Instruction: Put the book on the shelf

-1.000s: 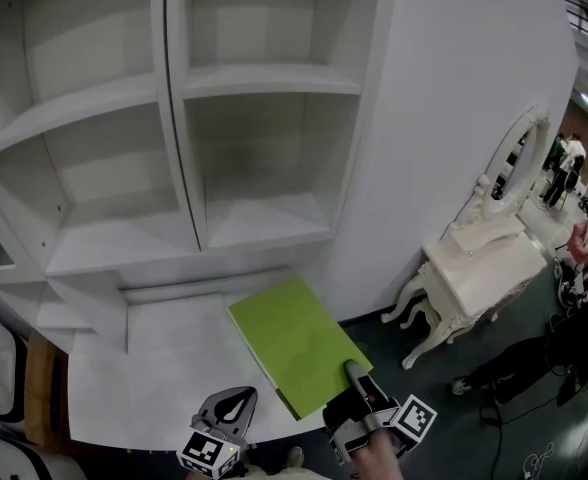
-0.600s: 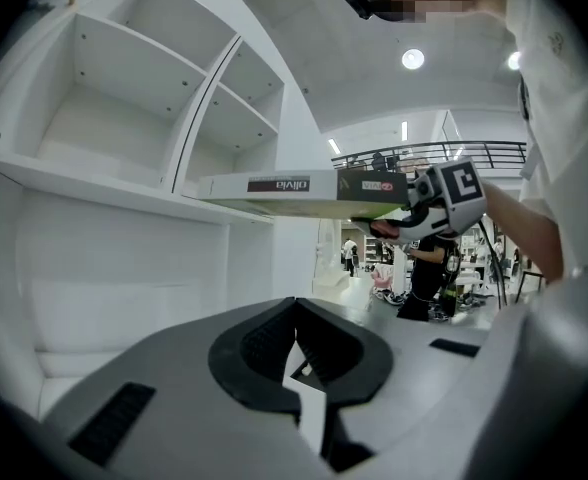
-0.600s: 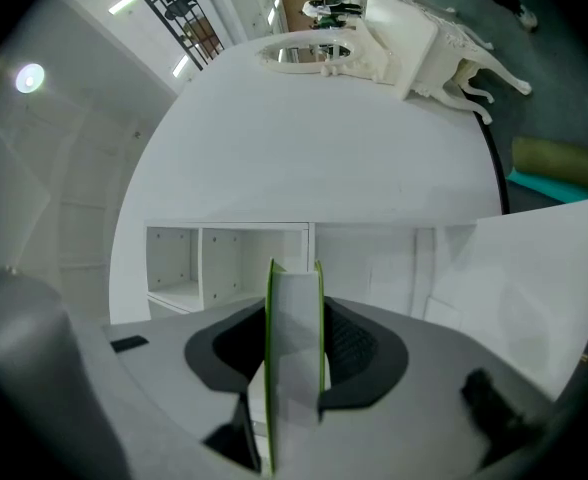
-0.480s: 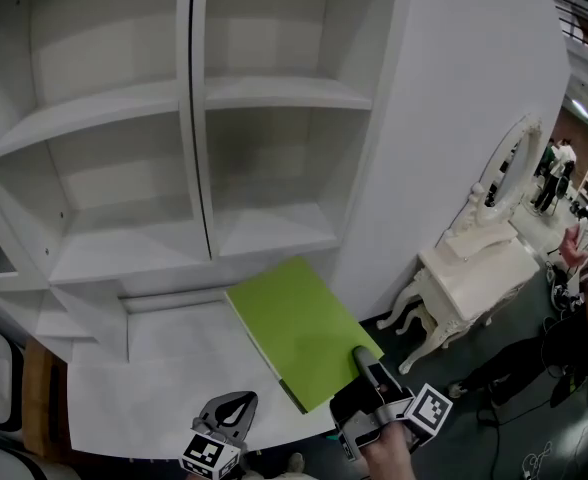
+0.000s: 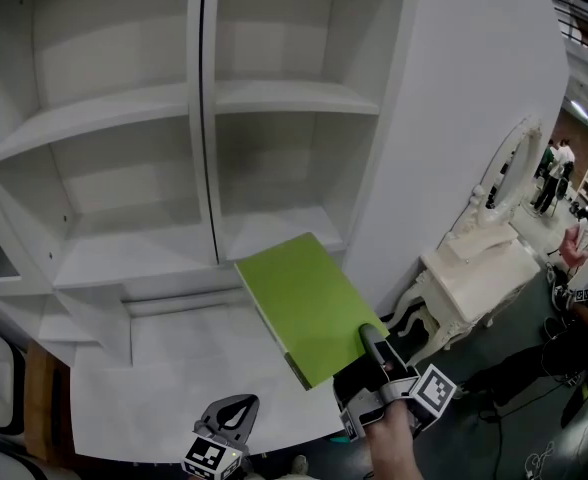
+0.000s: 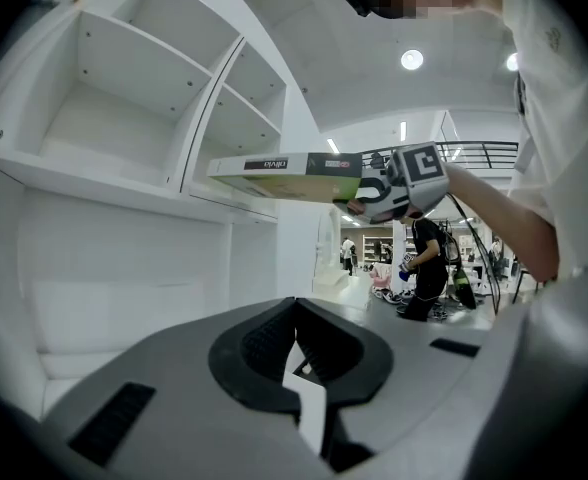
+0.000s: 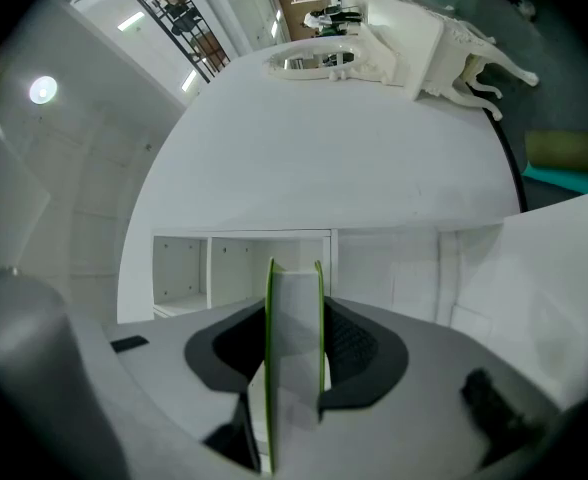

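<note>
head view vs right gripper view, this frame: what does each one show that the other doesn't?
Head view only: the left gripper at the bottom of the picture, and the book's green cover seen flat, with the right gripper at its near corner.
Right gripper view only: the book edge-on, pale pages between two green covers, a jaw pressed on each side.
Both: the book, the white shelf ahead of it, and the white dressing table.

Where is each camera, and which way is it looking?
Head view: on the person's head, looking down at the shelf; left gripper, right gripper and a hand show.
Left gripper view: on the left gripper, looking along its shut jaws at the shelf; an arm shows.
Right gripper view: on the right gripper, looking past the clamped green book toward the shelf.
Shared: all show the green book.
</note>
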`<state>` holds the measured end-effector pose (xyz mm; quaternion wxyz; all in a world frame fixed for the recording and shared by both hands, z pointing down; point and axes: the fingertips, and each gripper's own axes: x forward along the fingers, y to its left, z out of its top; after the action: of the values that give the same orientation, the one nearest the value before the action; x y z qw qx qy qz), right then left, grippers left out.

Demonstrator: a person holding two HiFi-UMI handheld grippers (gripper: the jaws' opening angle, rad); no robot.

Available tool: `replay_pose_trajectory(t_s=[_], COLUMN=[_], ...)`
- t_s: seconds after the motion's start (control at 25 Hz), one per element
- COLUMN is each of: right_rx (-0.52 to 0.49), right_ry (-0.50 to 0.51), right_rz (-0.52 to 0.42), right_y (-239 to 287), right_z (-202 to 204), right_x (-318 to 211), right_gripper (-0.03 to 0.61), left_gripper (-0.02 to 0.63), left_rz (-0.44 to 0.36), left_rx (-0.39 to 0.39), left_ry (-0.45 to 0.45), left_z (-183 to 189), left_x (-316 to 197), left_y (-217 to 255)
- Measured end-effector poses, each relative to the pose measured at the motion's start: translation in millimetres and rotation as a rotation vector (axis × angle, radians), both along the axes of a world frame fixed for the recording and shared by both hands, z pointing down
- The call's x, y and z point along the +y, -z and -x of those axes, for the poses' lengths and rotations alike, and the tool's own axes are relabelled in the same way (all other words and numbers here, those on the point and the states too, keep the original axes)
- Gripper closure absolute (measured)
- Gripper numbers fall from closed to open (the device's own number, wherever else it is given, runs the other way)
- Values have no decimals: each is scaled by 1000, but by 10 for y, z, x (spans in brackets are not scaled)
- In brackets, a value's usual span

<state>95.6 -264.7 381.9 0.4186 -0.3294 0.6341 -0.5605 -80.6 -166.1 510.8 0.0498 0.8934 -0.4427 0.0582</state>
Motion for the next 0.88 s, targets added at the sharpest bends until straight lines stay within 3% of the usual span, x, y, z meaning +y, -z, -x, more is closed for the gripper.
replay_pose_trajectory(t_s=[0.36,0.88], right_rx=[19,34], right_ry=[-45,-31], right_rz=[18,81], right_y=[17,0], right_z=[15,303], right_x=[-435,-851], right_gripper=[434,433], left_gripper=[604,604], left_rz=[10,14], left_rx=[12,11], left_ry=[16,17], left_z=[113,181], left_x=[-12,-49], left_y=[-1,-11])
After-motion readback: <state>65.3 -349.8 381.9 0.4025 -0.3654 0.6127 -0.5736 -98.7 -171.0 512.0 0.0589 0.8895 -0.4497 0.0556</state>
